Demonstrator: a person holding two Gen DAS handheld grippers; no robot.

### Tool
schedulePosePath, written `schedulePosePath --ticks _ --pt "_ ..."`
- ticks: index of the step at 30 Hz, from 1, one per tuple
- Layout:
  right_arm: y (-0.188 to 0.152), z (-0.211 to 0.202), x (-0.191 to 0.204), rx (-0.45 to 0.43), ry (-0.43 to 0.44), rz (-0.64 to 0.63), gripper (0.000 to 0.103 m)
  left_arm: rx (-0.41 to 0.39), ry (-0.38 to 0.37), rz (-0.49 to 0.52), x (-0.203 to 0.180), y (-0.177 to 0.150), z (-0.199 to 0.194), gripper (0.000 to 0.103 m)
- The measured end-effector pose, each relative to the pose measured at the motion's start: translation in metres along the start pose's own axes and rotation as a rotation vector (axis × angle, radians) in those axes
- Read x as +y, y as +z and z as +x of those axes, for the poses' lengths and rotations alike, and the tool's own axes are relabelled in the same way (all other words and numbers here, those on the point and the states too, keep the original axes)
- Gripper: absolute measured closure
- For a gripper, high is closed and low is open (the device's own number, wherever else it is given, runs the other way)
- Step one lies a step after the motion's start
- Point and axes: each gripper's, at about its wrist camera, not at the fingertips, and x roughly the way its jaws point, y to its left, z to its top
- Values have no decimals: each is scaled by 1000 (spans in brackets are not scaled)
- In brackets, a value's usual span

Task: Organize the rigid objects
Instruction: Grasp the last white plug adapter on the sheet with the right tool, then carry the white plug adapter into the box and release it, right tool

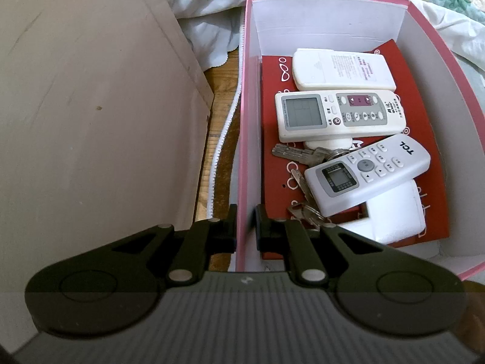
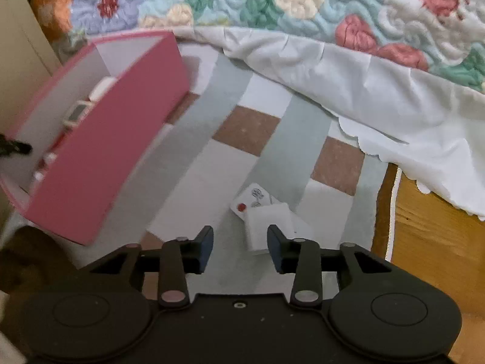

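Right gripper [image 2: 240, 247] gapes above small white remote [image 2: 263, 212]; descend square, straddle it, while left gripper [image 1: 245, 227] pinches pink box [image 1: 246, 157] wall steady.

Soft, even indoor light; fisheye bending at edges; right wrist view motion-blurred, left sharp.

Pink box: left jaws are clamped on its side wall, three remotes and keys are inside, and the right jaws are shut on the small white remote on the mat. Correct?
Not quite. In the right wrist view the right gripper is open, holding nothing; the small white remote lies on the mat just ahead of it. The rest holds: in the left wrist view the left gripper grips the pink box wall, three remotes and keys inside.
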Motion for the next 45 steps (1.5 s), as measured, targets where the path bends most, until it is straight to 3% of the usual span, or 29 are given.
schedulePosePath --ticks 2,5,9,11,14,19,23,29,34,38,45 --pt "-4 8 0 -21 -50 -37 57 1 0 -1 0 0 0 94" --pt "-8 20 1 -51 -119 -103 46 8 1 -6 1 0 0 94" --pt "-10 35 -8 -46 -91 -90 46 3 8 5 -1 -1 0 94" --pt "-10 37 -11 -45 -65 -53 54 -3 14 14 -2 -4 -2 93" --pt "-10 32 -10 -43 -54 -17 55 3 4 6 0 -7 -2 93" --pt "-8 7 5 -122 -66 -12 55 14 10 18 -2 -9 -3 93" --pt "-4 -18 28 -168 -20 -22 55 17 14 14 -2 -8 -3 93" --pt "19 -63 79 -261 116 -17 55 15 10 13 -1 -9 -4 93" --pt "37 -66 135 -309 209 -19 55 12 -9 -17 4 -9 -5 94" --pt "45 -48 167 -261 255 -15 55 -1 -41 -43 10 -11 -6 95" --pt "60 -11 187 -140 291 95 55 -16 -79 -55 16 -15 -8 97"
